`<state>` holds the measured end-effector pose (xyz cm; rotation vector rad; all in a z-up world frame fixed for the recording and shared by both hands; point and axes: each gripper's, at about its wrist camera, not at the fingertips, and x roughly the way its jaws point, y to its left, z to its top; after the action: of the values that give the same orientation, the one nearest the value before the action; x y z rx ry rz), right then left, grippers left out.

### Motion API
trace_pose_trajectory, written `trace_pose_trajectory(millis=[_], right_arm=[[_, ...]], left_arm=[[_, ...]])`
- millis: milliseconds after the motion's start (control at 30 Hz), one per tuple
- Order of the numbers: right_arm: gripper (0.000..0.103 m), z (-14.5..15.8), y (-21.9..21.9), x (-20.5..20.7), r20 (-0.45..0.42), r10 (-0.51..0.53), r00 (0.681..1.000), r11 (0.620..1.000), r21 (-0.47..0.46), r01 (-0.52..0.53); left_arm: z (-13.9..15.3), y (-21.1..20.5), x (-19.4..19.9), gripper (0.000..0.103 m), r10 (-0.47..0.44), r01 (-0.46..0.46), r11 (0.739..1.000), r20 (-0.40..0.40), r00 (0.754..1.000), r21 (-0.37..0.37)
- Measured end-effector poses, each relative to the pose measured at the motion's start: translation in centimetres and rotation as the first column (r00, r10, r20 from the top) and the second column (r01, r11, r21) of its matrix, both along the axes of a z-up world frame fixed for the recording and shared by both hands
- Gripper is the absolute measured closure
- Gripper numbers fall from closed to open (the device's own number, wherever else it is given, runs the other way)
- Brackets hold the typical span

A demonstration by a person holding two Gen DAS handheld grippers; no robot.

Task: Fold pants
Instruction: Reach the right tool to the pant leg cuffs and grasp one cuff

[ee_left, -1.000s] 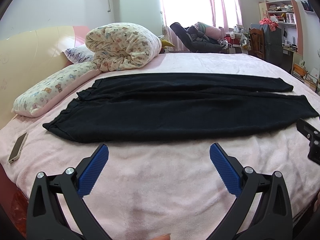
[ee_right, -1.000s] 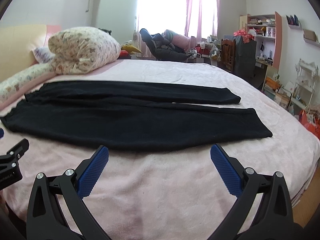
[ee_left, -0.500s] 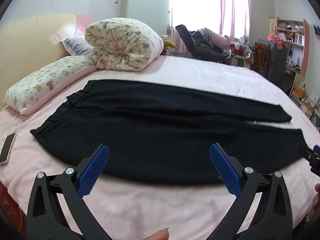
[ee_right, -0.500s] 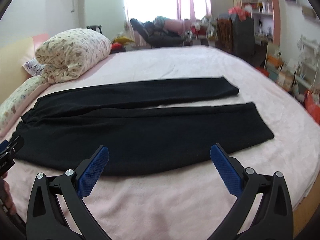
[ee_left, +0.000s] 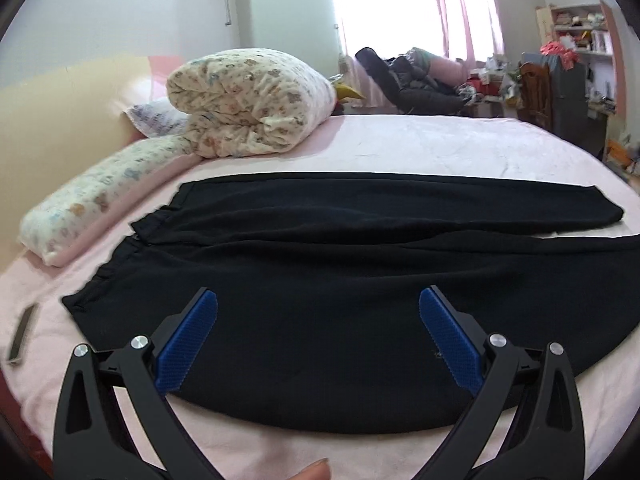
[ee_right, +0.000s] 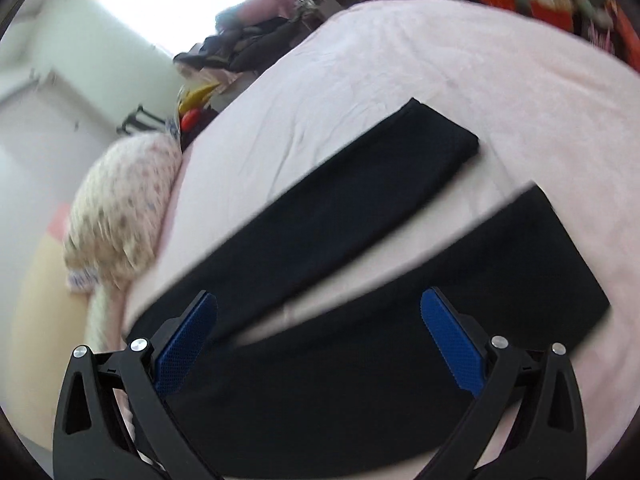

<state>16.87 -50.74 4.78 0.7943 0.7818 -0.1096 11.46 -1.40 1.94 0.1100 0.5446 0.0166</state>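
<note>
Black pants (ee_left: 340,264) lie flat on the pink bed (ee_left: 420,148), waistband at the left, legs running right. My left gripper (ee_left: 318,340) is open and empty, hovering over the near leg close to the waist end. In the right wrist view the pants (ee_right: 360,320) show both leg ends, the far cuff (ee_right: 448,140) and the near cuff (ee_right: 568,264), with a gap of sheet between them. My right gripper (ee_right: 318,340) is open and empty, over the near leg. That view is tilted and blurred.
A rolled floral quilt (ee_left: 248,100) and a long pillow (ee_left: 100,200) lie at the head of the bed. A phone (ee_left: 24,332) lies near the left edge. A chair piled with clothes (ee_left: 412,80) and shelves (ee_left: 580,48) stand beyond the bed.
Both grippers have moved forward over the pants' near leg. The right gripper has also rolled and swung toward the cuffs. Both stay open.
</note>
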Motion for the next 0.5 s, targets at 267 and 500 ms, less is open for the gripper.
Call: trace_pose_trajectory(millis=[267,500], right_arm=[[0.001,-1.1,-8.3,8.7,-0.109,-0.081,0.991,0.997,0.001,0.082],[0.006,-4.0,-11.7,13.8,-0.154,-0.092,0.984,0.992,-0.099,0.077]], left_arm=[[-1.6,1.4,0.8,0.002,-0.011,0.008,0.995,-0.031,0.999,-0.095],[-3.2,0.9,2.0,0.002,0.06,-0.062,0.998,-0.118,0.991,-0.015]])
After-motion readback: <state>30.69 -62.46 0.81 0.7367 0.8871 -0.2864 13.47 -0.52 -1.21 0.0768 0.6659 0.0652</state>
